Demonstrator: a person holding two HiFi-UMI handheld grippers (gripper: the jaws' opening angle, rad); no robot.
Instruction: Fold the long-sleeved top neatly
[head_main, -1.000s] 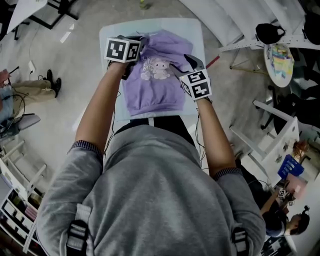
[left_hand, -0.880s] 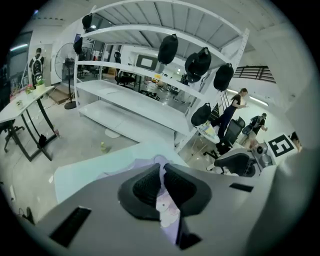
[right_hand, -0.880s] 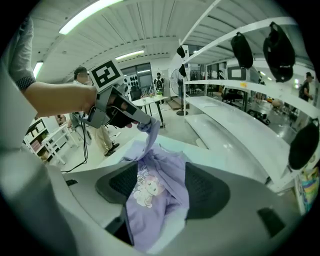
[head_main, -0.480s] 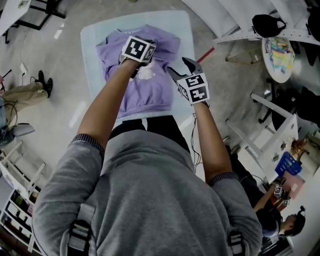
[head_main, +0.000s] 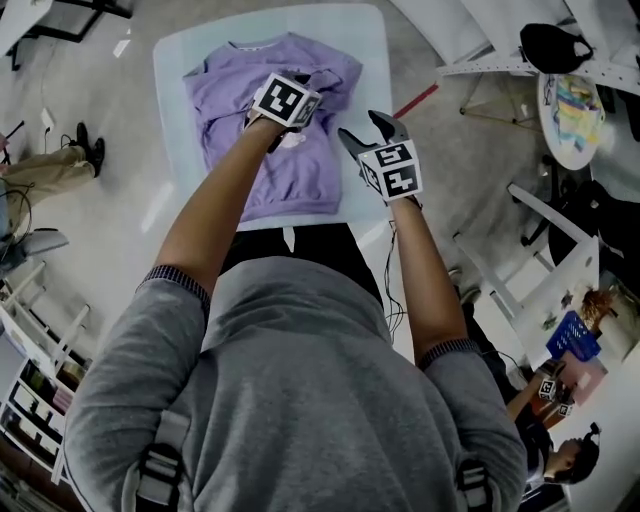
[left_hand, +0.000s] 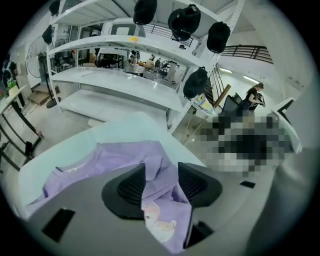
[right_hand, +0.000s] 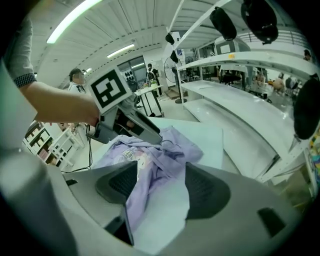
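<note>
Top (head_main: 235, 110) lies rumpled on the table (head_main: 372, 45), hem toward the table's near edge. Left gripper (left_hand: 161, 181) is over the table's middle. Its jaws have just been opening and stand apart, with a fold of the top loose between them. Right gripper (head_main: 365, 128) hangs above the table's right edge, jaws wide, gripping nothing.

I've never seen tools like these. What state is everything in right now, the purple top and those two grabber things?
Purple long-sleeved top: lying print side up on the table, bunched near one shoulder, not yet neatly folded.
Left gripper: fingers have just been opening and stand apart, purple fabric between them.
Right gripper: fingers apart, gripping nothing.
</note>
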